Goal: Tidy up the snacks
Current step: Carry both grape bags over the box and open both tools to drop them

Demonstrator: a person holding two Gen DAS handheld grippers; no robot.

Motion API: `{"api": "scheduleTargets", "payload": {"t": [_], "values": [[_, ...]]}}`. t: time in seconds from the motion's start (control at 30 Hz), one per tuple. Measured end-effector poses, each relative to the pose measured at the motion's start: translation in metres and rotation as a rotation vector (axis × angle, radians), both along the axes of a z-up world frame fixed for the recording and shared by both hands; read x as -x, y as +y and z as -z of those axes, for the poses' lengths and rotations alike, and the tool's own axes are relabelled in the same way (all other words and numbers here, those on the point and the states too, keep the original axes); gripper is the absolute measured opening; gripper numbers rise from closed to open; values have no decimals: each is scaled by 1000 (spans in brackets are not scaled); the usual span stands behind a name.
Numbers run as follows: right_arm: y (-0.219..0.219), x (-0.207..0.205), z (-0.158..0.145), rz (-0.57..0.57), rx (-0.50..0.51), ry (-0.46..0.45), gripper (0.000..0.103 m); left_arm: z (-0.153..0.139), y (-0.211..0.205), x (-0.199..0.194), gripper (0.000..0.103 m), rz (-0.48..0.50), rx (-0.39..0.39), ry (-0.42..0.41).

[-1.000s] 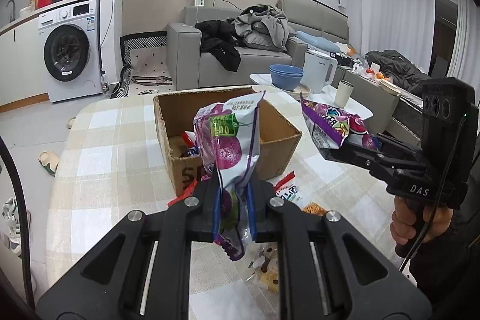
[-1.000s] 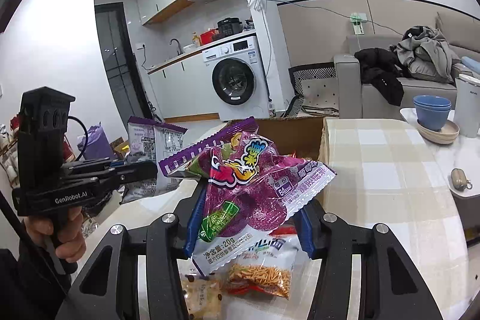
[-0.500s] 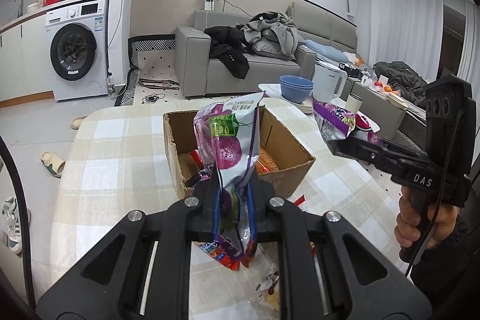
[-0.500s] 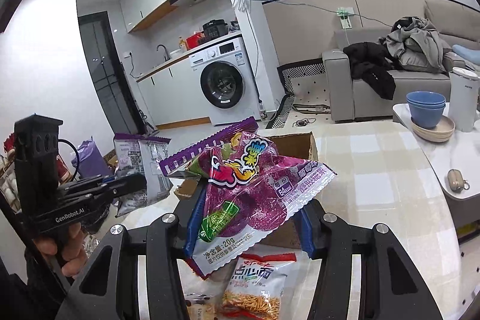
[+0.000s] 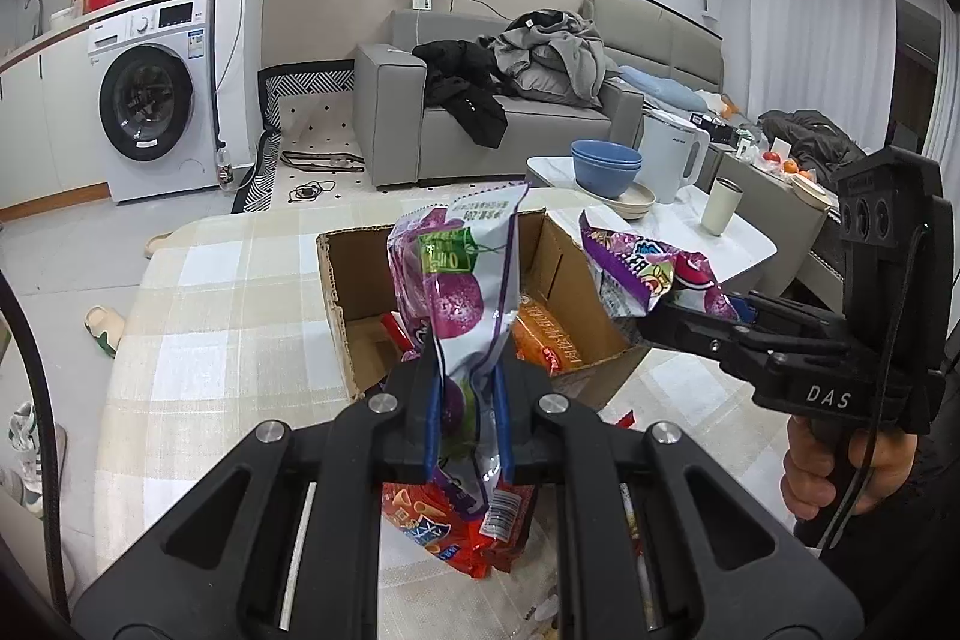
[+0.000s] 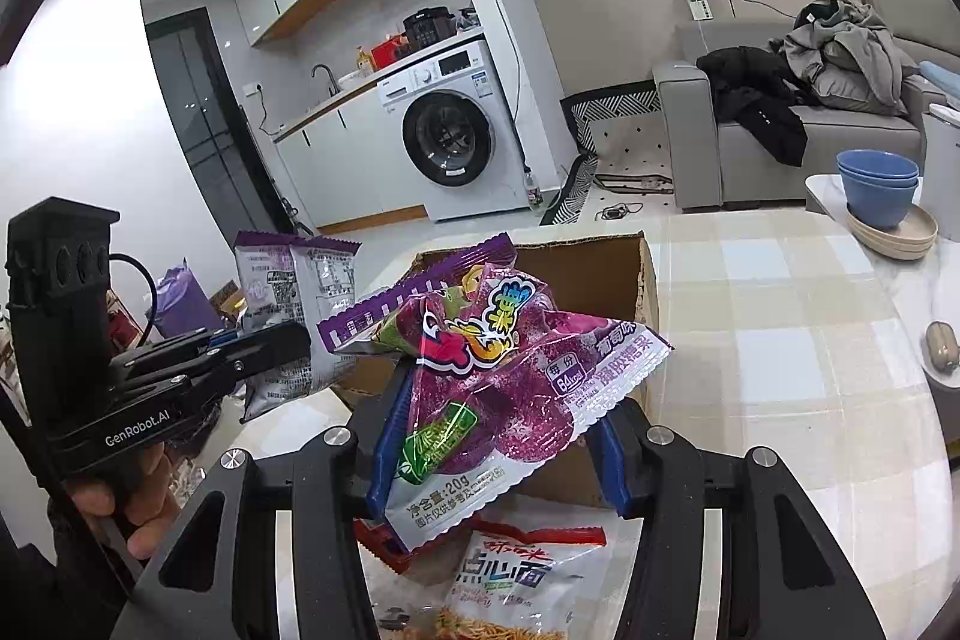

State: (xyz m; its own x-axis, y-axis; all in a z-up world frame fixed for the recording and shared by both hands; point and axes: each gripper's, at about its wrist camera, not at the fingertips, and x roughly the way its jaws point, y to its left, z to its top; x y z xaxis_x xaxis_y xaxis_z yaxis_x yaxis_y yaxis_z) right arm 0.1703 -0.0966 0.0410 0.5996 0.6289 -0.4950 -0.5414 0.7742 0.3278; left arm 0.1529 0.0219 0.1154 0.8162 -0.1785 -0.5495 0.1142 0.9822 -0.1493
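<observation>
Left hand-held gripper (image 5: 465, 403): pinching a purple bag (image 5: 459, 280) that stands upright between its pads, in the air just in front of the box (image 5: 561, 262).
Right hand-held gripper (image 6: 498, 436): clamped on a second purple bag (image 6: 510, 370), which lies tilted and crumpled across its pads; in the left view that bag hangs over the box's right wall.
Box: open cardboard, on the checked counter (image 5: 240, 304); an orange packet (image 5: 543, 334) and something red lie inside.
Done so far: some snacks look already boxed, judging by what lies in it.
In hand: both purple bags are lifted and close to the opening, neither let go yet.
Left on the counter: a red packet (image 5: 432, 520) under the left gripper, a noodle packet (image 6: 510, 580) under the right one, plus smaller pieces too blurred to name.
Progress: I judge it partway, with two drops due and loose packets yet to gather.
</observation>
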Motion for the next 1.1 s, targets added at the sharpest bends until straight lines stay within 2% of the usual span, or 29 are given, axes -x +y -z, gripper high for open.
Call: {"api": "scheduleTargets", "payload": {"t": [0.6,1.0,1.1], "values": [[17,-23,18,19,89,1,52,24,-4,-53,11,0,-14,39],[29,-29,26,28,144,-7,52,37,-14,-81,11,4,-55,54],[31,-27,25,33,154,-18,56,42,-15,-86,11,10,-60,64]]}}
